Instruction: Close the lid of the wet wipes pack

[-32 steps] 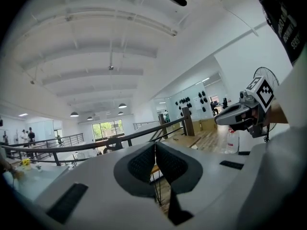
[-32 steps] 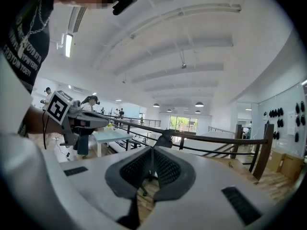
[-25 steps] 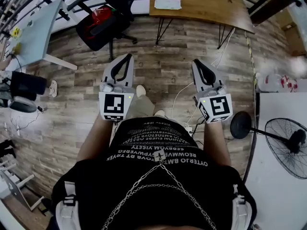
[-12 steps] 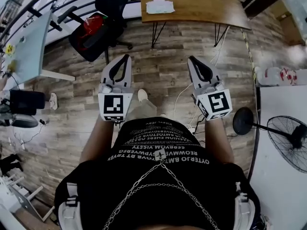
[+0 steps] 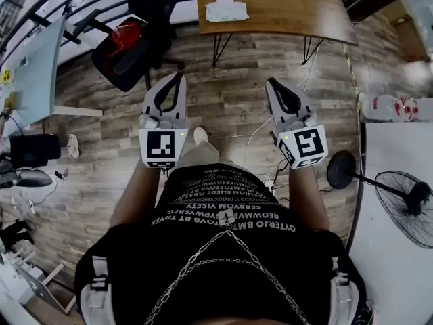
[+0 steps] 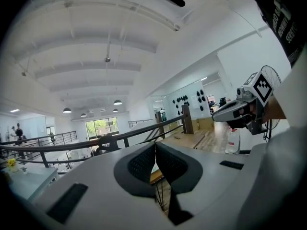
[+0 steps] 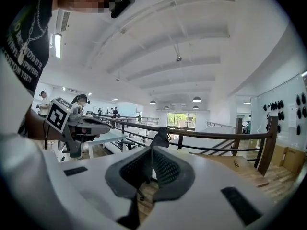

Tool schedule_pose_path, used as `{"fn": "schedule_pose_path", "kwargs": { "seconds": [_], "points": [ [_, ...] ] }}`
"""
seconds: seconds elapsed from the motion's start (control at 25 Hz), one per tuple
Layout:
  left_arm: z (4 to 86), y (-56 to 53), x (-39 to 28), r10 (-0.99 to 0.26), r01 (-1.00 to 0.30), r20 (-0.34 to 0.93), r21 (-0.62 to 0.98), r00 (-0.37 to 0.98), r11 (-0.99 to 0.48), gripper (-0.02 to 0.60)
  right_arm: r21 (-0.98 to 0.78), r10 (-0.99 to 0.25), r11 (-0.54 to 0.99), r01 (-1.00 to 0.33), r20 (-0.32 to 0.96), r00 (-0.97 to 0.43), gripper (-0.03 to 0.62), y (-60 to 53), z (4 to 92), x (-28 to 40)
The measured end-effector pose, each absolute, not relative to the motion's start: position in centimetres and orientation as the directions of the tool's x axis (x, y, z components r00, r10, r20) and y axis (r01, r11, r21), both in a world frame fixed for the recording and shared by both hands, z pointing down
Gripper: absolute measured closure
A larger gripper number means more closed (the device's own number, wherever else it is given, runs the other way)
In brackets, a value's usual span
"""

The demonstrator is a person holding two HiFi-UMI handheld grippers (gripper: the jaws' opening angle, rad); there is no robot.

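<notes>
A white flat pack, likely the wet wipes pack, lies on the wooden table at the top of the head view; its lid is too small to make out. Both grippers are held out level in front of the person, above the wood floor and well short of the table. My left gripper has its jaws shut with nothing between them, and the left gripper view shows its pads meeting. My right gripper is shut and empty too, its pads together in the right gripper view.
A black office chair with a red item stands left of the table. A grey desk is at far left. At right stand a floor fan, a white surface and plastic bottles. Cables trail on the floor.
The floor and furniture have slid down and left in the head view as the person steps towards the table. Both grippers keep their pose and stay shut.
</notes>
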State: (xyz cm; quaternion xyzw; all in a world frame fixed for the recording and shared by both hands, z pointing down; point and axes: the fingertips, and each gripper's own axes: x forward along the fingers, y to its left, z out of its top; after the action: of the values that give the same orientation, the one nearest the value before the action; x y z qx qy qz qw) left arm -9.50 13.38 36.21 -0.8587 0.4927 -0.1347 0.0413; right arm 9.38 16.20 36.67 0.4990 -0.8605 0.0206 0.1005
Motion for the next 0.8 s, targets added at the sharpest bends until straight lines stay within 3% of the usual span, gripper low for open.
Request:
{"fn": "schedule_pose_path", "kwargs": {
  "seconds": [0.32, 0.8],
  "points": [
    [37.7, 8.7, -11.2, -0.848, -0.832, 0.237, -0.194, 0.475, -0.520, 0.554, 0.038, -0.833, 0.521, -0.852, 0.238, -0.499, 0.578, 11.4, 37.8, 7.0],
    [36.2, 3.1, -13.0, -0.847, -0.827, 0.195, -0.194, 0.495, -0.528, 0.554, 0.039, -0.842, 0.504, -0.863, 0.245, -0.481, 0.579, 6.4, 36.7, 5.7]
  ]
}}
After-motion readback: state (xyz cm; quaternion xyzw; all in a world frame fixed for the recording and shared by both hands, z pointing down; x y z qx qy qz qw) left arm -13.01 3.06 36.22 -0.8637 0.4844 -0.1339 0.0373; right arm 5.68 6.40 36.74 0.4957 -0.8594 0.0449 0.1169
